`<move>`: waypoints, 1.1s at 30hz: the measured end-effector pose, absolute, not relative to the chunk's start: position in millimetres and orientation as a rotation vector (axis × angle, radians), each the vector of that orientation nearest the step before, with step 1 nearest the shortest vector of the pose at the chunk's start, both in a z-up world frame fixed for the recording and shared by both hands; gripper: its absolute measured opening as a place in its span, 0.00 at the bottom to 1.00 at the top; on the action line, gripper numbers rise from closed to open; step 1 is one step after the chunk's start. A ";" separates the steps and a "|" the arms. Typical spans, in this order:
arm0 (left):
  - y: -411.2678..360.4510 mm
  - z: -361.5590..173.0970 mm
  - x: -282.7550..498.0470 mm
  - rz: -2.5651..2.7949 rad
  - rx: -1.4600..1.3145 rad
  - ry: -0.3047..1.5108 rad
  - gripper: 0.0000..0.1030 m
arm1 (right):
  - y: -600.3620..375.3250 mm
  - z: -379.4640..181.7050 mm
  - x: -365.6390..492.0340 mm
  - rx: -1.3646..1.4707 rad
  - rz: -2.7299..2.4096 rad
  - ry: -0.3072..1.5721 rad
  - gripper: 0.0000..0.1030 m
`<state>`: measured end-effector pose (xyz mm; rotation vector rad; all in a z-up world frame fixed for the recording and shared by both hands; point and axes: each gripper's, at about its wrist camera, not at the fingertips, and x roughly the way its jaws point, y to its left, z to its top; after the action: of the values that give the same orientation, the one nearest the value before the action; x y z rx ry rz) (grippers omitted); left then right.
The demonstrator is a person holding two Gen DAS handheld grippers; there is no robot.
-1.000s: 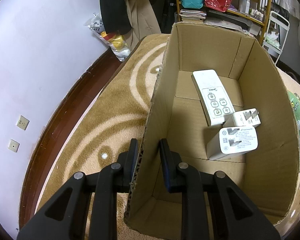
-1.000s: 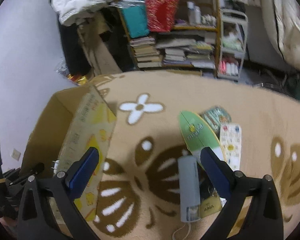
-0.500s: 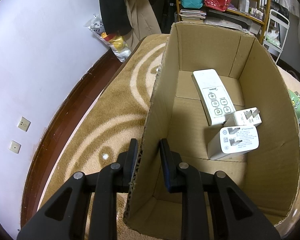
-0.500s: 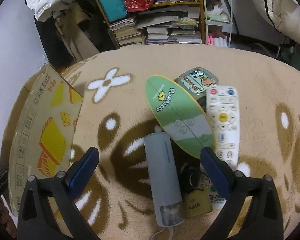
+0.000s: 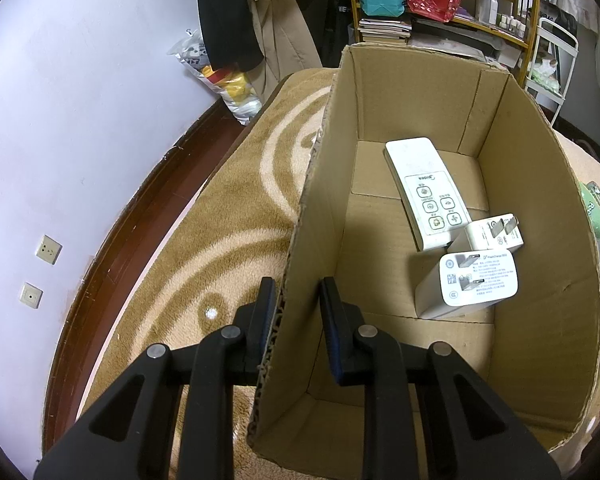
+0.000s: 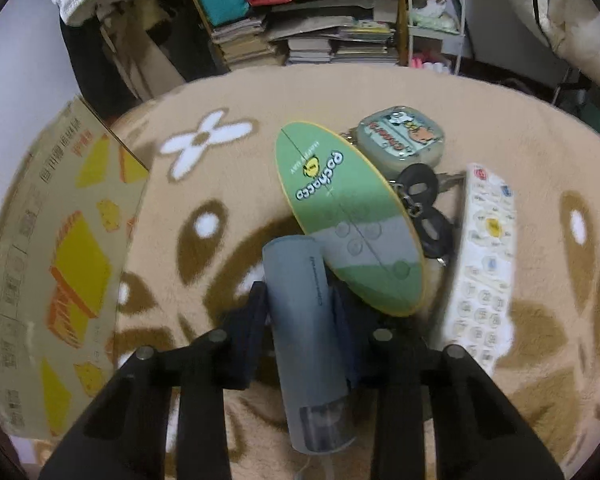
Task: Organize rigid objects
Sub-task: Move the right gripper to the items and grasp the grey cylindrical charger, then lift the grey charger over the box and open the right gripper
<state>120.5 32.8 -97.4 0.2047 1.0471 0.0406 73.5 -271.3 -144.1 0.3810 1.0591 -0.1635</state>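
So the biggest thing going is the tan rug with the brown and white flower pattern, which fills most of the right wrist view. Next up is the open cardboard box, taking the whole centre and right of the left wrist view and showing its printed yellow-and-orange side at the left edge of the right wrist view. The left gripper is clamped over the box's left wall, lower centre of that frame, one finger outside and one inside. Lying flat in the box: a white remote running diagonally through the middle, and two white chargers, the bigger one just below-right of the remote's near end and the smaller one right against it. Over in the right wrist view, the right gripper sits lower centre with its fingers on either side of a grey cylinder lying on the rug; looks like they're touching it but honestly can't tell if it's actually squeezed. A green oval board overlaps the cylinder's far end, a long white button remote lies right of centre, a little cartoon case sits above that, and black keys are tucked between them.
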 end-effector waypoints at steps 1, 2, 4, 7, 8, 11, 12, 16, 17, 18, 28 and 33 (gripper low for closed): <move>32.7 -97.5 120.5 0.041 0.206 1.047 0.22 | -271.2 -144.2 73.7 0.378 -0.164 1.059 0.34; 32.9 -97.3 120.9 0.041 0.205 1.048 0.22 | -270.1 -143.9 73.7 0.371 -0.165 1.057 0.34; 32.9 -97.2 120.5 0.042 0.205 1.047 0.22 | -267.8 -142.5 74.4 0.362 -0.175 1.046 0.34; 32.9 -97.1 120.6 0.040 0.204 1.048 0.22 | -263.9 -138.1 75.4 0.359 -0.174 1.027 0.33; 32.9 -97.2 120.6 0.040 0.203 1.048 0.22 | -262.4 -135.5 75.6 0.358 -0.172 1.018 0.33; 32.6 -97.3 120.6 0.041 0.205 1.047 0.22 | -258.6 -126.7 76.6 0.365 -0.142 0.995 0.33; 32.7 -97.2 120.6 0.041 0.205 1.047 0.22 | -258.1 -123.3 77.0 0.378 -0.130 0.985 0.32; 32.6 -97.2 120.5 0.040 0.203 1.048 0.22 | -253.3 -110.0 82.1 0.376 -0.116 0.929 0.32; 32.7 -97.3 120.4 0.041 0.203 1.048 0.22 | -252.3 -106.1 82.5 0.379 -0.111 0.912 0.32; 32.5 -97.3 120.4 0.041 0.203 1.047 0.22 | -251.1 -103.3 83.3 0.384 -0.108 0.899 0.32; 31.9 -96.9 120.5 0.040 0.203 1.047 0.22 | -236.2 -71.8 84.9 0.346 -0.082 0.796 0.31; 31.9 -96.9 120.5 0.041 0.204 1.047 0.22 | -225.2 -54.7 82.5 0.307 -0.043 0.752 0.30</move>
<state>120.5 31.9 -96.9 0.2042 1.0466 0.0407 82.5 -225.2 -54.7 0.3074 0.7522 -0.0434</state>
